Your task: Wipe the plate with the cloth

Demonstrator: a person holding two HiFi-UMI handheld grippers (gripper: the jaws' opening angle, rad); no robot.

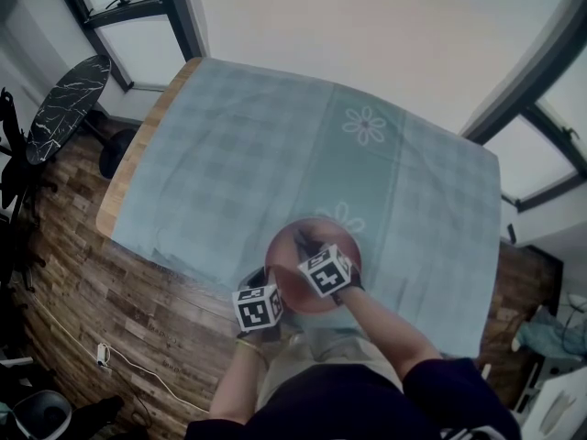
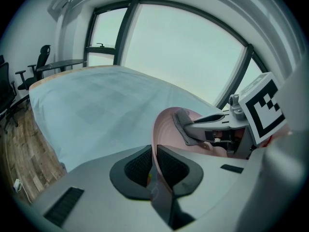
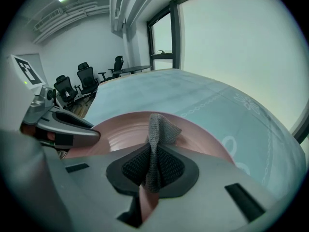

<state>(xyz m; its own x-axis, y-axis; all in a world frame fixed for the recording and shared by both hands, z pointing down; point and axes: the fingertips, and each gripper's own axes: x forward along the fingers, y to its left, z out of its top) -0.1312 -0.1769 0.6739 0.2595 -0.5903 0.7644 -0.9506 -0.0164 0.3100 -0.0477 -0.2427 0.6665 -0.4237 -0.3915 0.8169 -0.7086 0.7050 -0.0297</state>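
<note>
While both tools sit at lower centre of the head view, order runs left to right. Left gripper: jaws clenched on the rim of the pink plate, rim edge-on between the pads. Plate is at the near edge of the checked blue tablecloth, just below its flower print. Grey knit cloth: free end touching the plate's inner face. Right gripper: jaws closed on the cloth's lower fold, above the plate's right half.
</note>
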